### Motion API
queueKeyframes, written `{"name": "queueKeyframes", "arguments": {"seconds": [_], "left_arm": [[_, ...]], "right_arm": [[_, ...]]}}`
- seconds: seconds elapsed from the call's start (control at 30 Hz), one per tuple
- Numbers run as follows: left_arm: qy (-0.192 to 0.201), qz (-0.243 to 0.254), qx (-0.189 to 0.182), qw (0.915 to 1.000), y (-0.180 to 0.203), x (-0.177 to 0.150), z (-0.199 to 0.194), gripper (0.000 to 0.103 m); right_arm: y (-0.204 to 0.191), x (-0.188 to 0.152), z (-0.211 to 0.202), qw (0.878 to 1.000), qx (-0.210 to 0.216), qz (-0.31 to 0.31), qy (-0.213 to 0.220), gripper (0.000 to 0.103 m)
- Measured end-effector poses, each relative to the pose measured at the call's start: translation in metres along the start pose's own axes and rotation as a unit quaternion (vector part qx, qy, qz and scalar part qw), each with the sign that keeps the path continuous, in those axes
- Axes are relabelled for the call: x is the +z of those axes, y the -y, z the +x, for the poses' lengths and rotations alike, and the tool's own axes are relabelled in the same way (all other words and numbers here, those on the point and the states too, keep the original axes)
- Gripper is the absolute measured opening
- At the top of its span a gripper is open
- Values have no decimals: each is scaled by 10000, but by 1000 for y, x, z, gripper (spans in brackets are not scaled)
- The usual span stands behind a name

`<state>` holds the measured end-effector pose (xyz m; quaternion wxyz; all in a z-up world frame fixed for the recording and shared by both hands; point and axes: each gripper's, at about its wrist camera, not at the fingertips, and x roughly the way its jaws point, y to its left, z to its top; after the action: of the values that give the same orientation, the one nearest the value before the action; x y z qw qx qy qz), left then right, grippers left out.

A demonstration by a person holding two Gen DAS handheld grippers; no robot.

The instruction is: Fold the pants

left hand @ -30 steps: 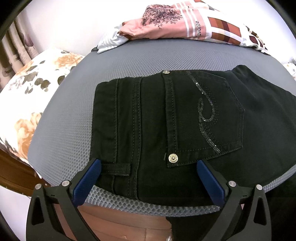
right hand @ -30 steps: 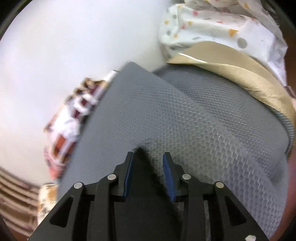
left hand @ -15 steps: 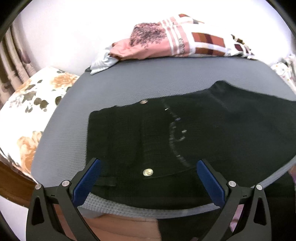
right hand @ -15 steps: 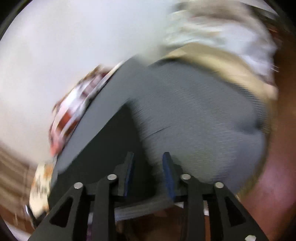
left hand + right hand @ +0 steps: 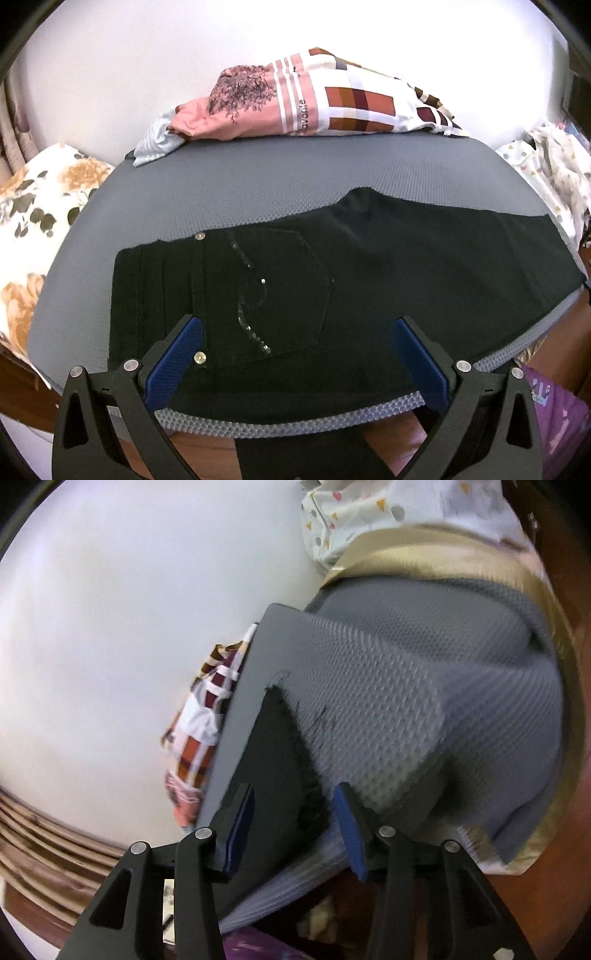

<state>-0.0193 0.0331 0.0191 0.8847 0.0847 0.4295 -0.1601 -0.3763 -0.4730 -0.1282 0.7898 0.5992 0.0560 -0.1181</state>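
Note:
Black pants (image 5: 369, 280) lie flat across a grey mesh pad (image 5: 258, 184), waistband to the left and back pocket with sequin swirl up. My left gripper (image 5: 295, 354) is open and empty, hovering over the near edge of the pants by the pocket. In the right wrist view the frayed leg hem of the pants (image 5: 280, 760) runs between the fingers of my right gripper (image 5: 291, 823). The jaws stand partly apart around the hem at the pad's (image 5: 424, 709) end; no clamping shows.
A pile of folded pink and checked clothes (image 5: 310, 103) sits at the pad's far edge. A floral pillow (image 5: 33, 214) lies to the left. Spotted white fabric (image 5: 546, 173) is at the right, over a tan cushion (image 5: 443, 565). Wooden furniture lies below the near edge.
The left gripper drew back and rose, so more of the pants shows. The right gripper swung around the pad's end and opened wider around the hem.

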Motion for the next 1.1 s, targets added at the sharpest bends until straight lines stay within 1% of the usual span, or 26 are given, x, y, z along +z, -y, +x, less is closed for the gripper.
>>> {"name": "queueKeyframes", "arguments": {"seconds": [0.07,0.13,0.2,0.23,0.33,0.4,0.47,0.5,0.53,0.57,0.63,0.73,0.87,1.1], "left_arm": [[-55,-94,-69,9999,-4,-1,3,102],[-118,-189,-132,9997,-6,-3,7,102],[-150,-247,-187,9994,-8,-5,9,102],[-155,-270,-203,9993,-9,-5,10,102],[-182,-312,-219,9991,-11,-6,11,102],[-191,-335,-245,9990,-12,-7,11,102],[-185,-345,-258,9989,-12,-8,11,102],[-183,-344,-276,9989,-12,-8,11,102],[-180,-340,-286,9988,-12,-8,11,102],[-173,-332,-293,9989,-12,-8,11,102],[-179,-292,-296,9990,-10,-8,11,102],[-201,-209,-274,9992,-7,-9,12,102],[-229,-164,-257,9993,-5,-9,13,102],[-272,-220,-258,9991,-6,-11,15,102]], "right_arm": [[1,-9,6,9997,180,143,-21,46],[1,-14,11,9990,349,280,-6,51],[3,-20,15,9972,567,480,12,53],[0,-22,20,9970,602,485,-10,54],[-16,-23,37,9988,363,253,-194,55],[-24,-23,42,9996,163,56,-209,55],[-33,-19,50,9997,-180,-126,-135,45],[-37,-18,55,9982,-477,-272,-239,31],[-39,-17,60,9967,-652,-354,-335,17],[-38,-17,62,9956,-764,-370,-389,12],[-37,-18,63,9949,-862,-354,-390,9],[-40,-20,62,9942,-955,-300,-382,10],[-62,-23,71,9957,-759,-373,-379,10],[-120,-42,100,9930,-413,-812,-754,10]]}}
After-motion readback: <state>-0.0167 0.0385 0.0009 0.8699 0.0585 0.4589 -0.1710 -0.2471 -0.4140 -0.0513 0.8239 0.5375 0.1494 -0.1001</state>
